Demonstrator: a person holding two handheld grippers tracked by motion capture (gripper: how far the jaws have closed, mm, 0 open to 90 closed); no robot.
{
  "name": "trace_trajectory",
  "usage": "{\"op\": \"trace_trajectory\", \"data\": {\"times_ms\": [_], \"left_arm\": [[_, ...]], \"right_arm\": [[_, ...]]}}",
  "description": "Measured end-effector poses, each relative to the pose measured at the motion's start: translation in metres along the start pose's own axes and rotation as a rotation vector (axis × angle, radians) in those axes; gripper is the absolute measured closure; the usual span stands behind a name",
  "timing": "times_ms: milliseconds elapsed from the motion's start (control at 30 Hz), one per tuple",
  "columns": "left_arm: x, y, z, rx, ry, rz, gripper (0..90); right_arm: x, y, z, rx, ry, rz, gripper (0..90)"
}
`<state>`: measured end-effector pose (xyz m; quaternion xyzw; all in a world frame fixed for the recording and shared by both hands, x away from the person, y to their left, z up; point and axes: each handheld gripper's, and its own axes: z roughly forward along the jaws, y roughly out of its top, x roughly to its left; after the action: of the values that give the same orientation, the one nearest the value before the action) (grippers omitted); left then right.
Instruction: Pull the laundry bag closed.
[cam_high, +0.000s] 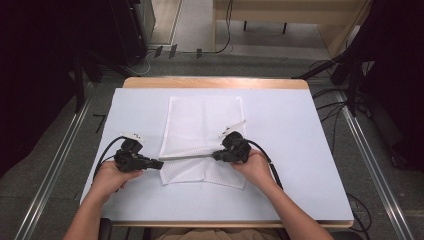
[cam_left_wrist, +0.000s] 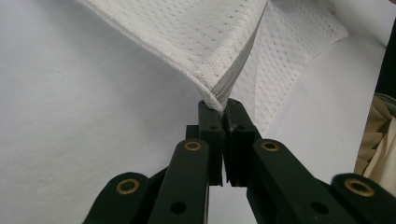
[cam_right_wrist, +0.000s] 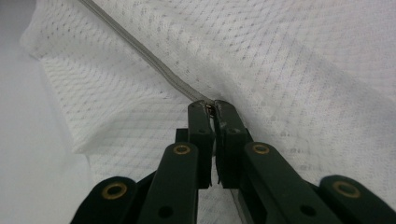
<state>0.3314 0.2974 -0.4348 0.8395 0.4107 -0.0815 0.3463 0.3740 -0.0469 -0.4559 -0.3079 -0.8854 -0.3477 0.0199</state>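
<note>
A white mesh bag (cam_high: 205, 130) lies flat in the middle of the table, with a grey zipper (cam_high: 187, 156) running across its near part. My left gripper (cam_high: 159, 164) is shut on the zipper's left end, at the bag's corner (cam_left_wrist: 215, 99), which is lifted off the table. At the right, my right gripper (cam_high: 216, 155) is shut on the zipper pull (cam_right_wrist: 211, 109). The grey zipper tape (cam_right_wrist: 140, 51) stretches away from those jaws across the mesh. The zipper is pulled taut between the two grippers.
A white sheet (cam_high: 300, 150) covers the wooden table (cam_high: 215, 82). Black cables trail from both grippers toward the near edge. Beyond the table lie floor cables and dark stands (cam_high: 350, 65). The person's beige trousers (cam_left_wrist: 378, 135) show beside the table's near edge.
</note>
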Motion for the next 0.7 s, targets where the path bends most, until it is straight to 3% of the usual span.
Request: {"op": "trace_trajectory", "data": {"times_ms": [700], "left_arm": [[0.001,-0.001,-0.001,0.000,-0.004,-0.002,88.1]], "right_arm": [[-0.006,-0.011,-0.015,0.002,-0.003,0.015,88.3]]}}
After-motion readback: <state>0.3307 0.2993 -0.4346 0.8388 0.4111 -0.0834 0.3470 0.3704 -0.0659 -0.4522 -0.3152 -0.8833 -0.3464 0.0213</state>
